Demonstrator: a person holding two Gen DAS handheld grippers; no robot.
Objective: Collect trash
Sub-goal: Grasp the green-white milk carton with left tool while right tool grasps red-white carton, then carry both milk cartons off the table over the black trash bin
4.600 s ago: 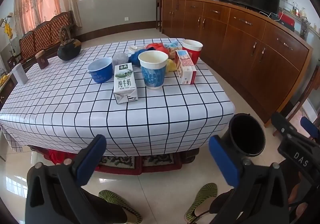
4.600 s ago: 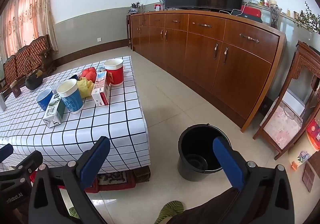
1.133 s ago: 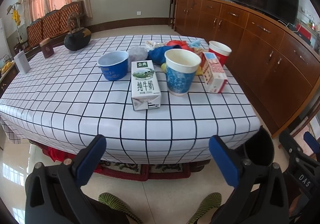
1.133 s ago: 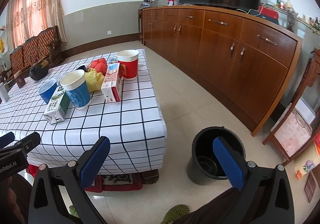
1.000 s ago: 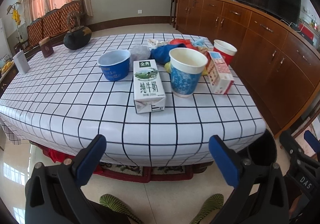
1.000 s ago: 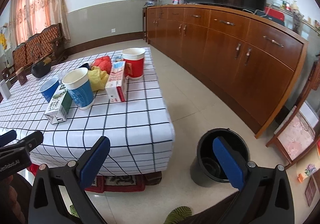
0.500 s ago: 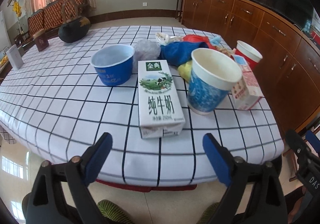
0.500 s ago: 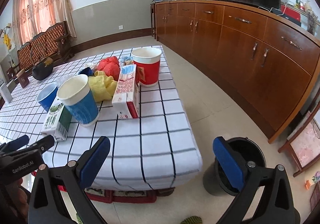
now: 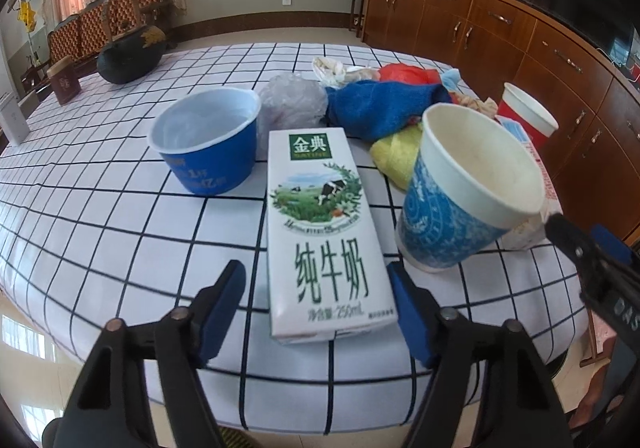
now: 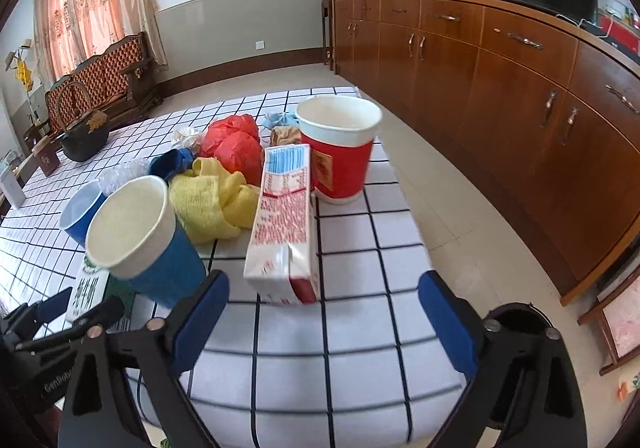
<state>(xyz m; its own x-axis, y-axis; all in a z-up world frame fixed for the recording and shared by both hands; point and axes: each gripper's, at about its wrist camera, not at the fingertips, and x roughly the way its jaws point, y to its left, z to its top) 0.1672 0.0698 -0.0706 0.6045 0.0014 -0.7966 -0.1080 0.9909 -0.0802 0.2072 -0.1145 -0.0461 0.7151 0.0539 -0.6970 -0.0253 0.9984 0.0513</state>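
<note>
A white milk carton [image 9: 324,232] with a green label lies flat on the checked tablecloth [image 9: 120,228]. My left gripper [image 9: 316,312] straddles its near end, jaws closing; a gap shows at the left pad. A red-and-white carton [image 10: 284,224] lies just ahead of my right gripper [image 10: 324,318], whose jaws are closing with only tablecloth between the pads. A tall blue paper cup [image 9: 460,187] stands between the two cartons. Behind are a blue bowl [image 9: 208,143], a red cup [image 10: 340,151], a yellow cloth [image 10: 212,199], a blue cloth [image 9: 380,107] and a red bag [image 10: 236,143].
A black bucket [image 10: 516,324] stands on the floor right of the table, partly behind my right finger. A long wooden sideboard [image 10: 500,87] runs along the right. A dark teapot [image 9: 128,55] and a small brown box [image 9: 64,81] sit at the table's far left.
Both grippers came forward and down over the table's near edge. The left jaws narrowed around the milk carton's end. The right jaws narrowed slightly in front of the red carton.
</note>
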